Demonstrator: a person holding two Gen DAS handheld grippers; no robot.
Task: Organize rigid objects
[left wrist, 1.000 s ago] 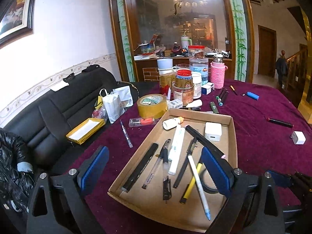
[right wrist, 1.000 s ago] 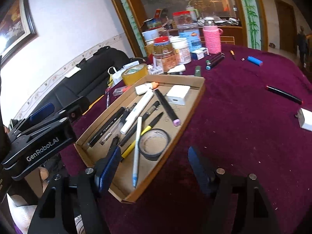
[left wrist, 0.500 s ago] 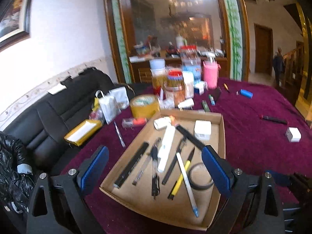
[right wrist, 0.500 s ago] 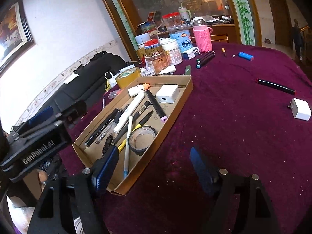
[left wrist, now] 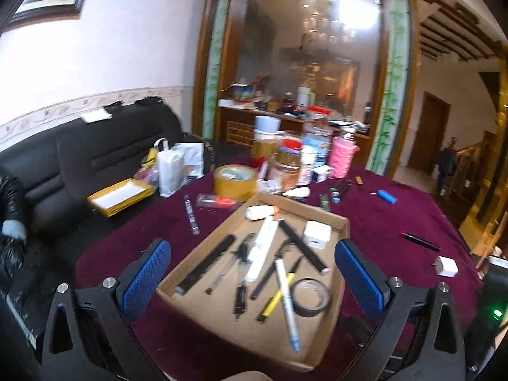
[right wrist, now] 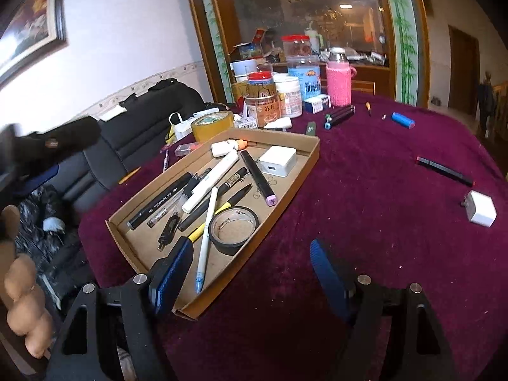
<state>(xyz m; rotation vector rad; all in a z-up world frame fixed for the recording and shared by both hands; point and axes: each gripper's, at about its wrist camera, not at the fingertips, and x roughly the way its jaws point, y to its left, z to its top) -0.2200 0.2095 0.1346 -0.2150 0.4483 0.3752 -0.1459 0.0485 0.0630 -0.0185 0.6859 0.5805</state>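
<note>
Both grippers hang above the near edge of the table, empty. The left gripper has its jaws spread wide, the tray showing between them. The right gripper is equally wide open, its left pad over the tray's near corner and its right pad over bare cloth.

The tray sits at the table's 7 o'clock and already holds pens, a marker, a tape ring and a white charger. Loose things lie outside it: a second charger at 3 o'clock, a black pen just beyond it toward 2, a blue lighter at 1, and a pair of markers near 12, beside the jars.

The charger looks like the nearest pick for the right gripper. It is probably light, hard and smooth-sided, so the pads should close across two flat faces at its middle, clear of the prongs on its left end. The pen is stiff and thin, likely to roll on the cloth; pinching it mid-length, across its axis, would keep it level.
</note>
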